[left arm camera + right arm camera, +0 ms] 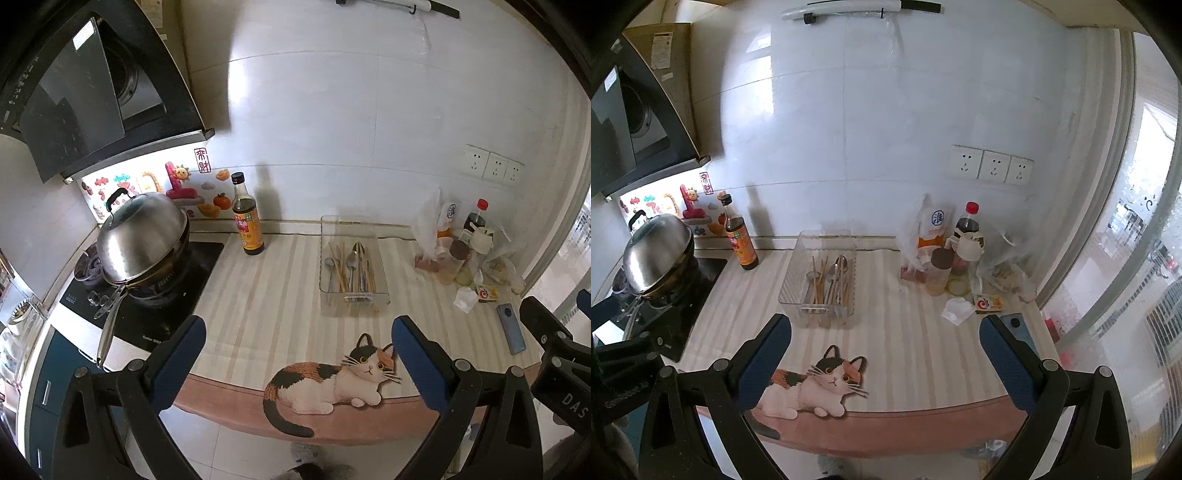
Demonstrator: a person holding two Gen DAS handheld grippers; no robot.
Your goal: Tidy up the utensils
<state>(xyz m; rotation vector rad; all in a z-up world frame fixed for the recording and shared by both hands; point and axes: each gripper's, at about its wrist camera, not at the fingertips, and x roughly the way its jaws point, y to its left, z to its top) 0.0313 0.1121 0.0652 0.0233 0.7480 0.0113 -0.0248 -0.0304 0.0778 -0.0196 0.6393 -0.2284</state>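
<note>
At the near edge of a striped kitchen counter (258,295), two hand-held grippers hang with jaws spread wide and nothing between them: the left gripper (299,347) above the printed cat (332,384) on the mat, the right gripper (886,347) a little to its right, over the same cat and bare mat. Straight ahead of both, well apart from the fingertips, sits a clear plastic tray (384,295) holding the utensils (351,269), a mix of metal spoons and wooden chopsticks. Their long axes run away from the grippers, handles toward the near tray wall, bowls toward the wall tiles. From the left wrist the tray lies slightly right of centre; from the right wrist, slightly left, so neither arm looks clearly nearer. Beyond stand a soy sauce bottle (247,218), a cluster of condiment bottles (953,254) and a lidded wok (144,243).
</note>
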